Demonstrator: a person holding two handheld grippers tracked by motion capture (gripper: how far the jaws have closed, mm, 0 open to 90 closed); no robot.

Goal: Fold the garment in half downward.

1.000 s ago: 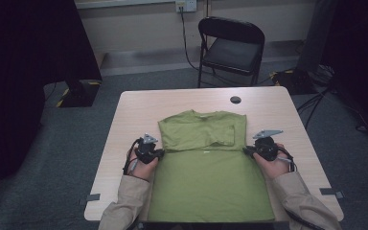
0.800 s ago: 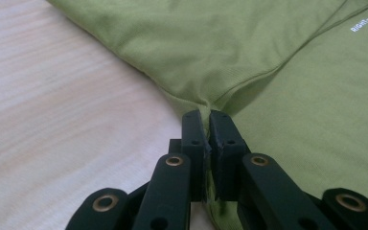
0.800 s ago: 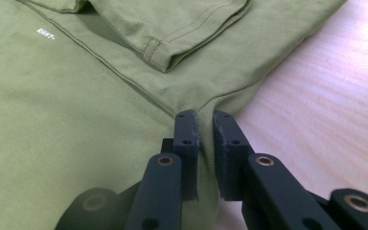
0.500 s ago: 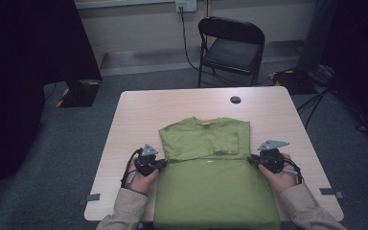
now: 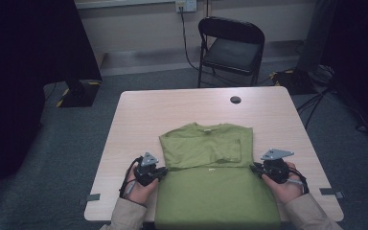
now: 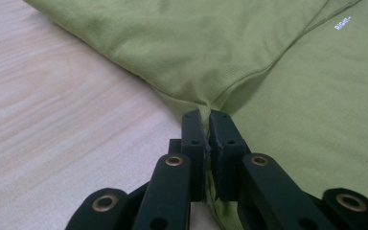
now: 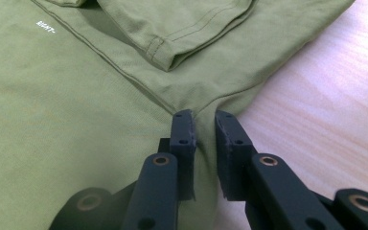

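— Where is the shirt (image 5: 211, 177), and how is it held?

— Flat at the desk's (image 5: 139, 115) six o'clock edge. The left gripper (image 6: 206, 120) pinches its nine o'clock fold, jaws tight on cloth; the right gripper (image 7: 203, 122) grips the three o'clock fold, jaws narrow, likely for an even pull.

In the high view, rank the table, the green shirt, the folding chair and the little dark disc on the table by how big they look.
1. table
2. green shirt
3. folding chair, though it stands farther from the camera, so its true size against the shirt is unsure
4. dark disc
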